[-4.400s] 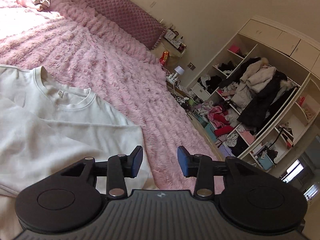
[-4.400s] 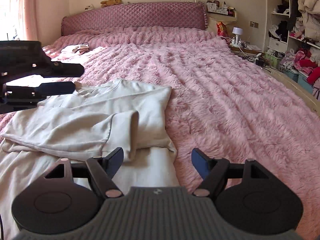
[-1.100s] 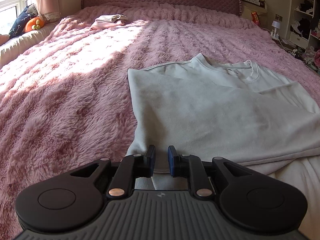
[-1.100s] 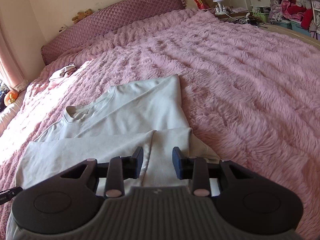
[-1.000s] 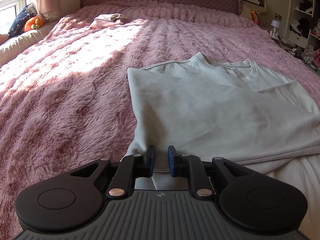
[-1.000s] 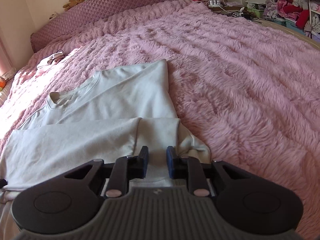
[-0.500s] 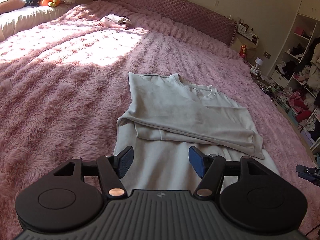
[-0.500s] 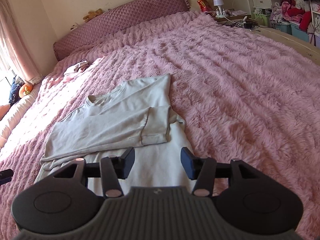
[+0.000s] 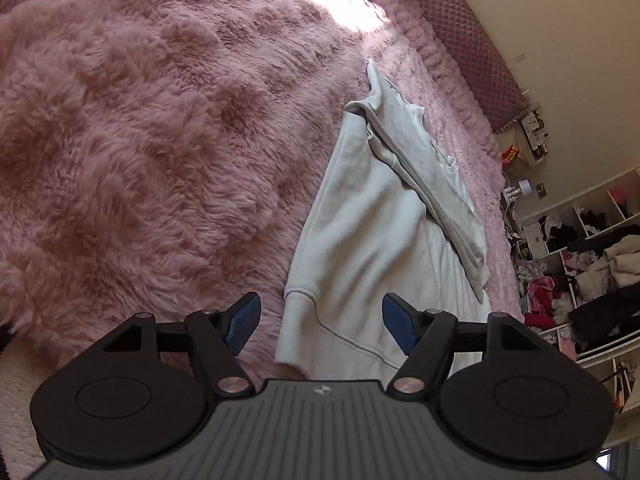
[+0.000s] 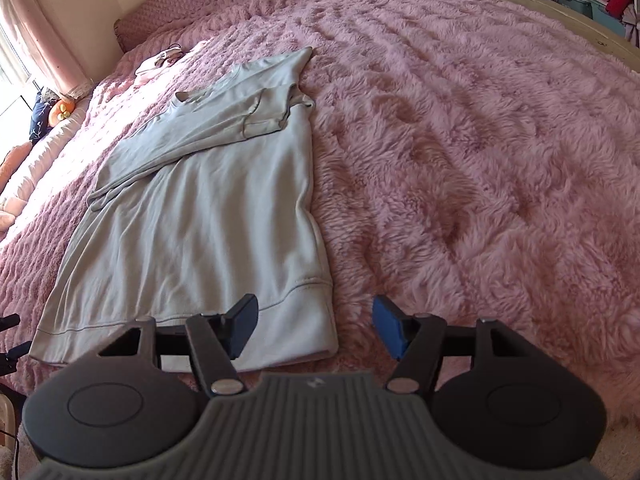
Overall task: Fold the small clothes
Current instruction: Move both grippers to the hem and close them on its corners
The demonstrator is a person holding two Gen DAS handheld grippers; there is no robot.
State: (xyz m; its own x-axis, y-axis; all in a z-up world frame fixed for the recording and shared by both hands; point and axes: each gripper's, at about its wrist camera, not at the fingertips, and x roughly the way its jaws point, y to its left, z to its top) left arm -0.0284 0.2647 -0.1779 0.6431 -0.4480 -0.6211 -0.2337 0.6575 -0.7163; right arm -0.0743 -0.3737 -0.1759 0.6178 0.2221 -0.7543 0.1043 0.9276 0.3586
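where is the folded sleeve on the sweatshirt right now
In the right wrist view the sleeve lies across the upper chest of the sweatshirt, just below the collar, its cuff near the garment's right edge, on the pink blanket.

Our left hand-held gripper (image 9: pixel 320 322) tilts downward, jaws just opened wide, nothing between the pads. Our right hand-held gripper (image 10: pixel 314 326) likewise points down, jaws just opened, empty.
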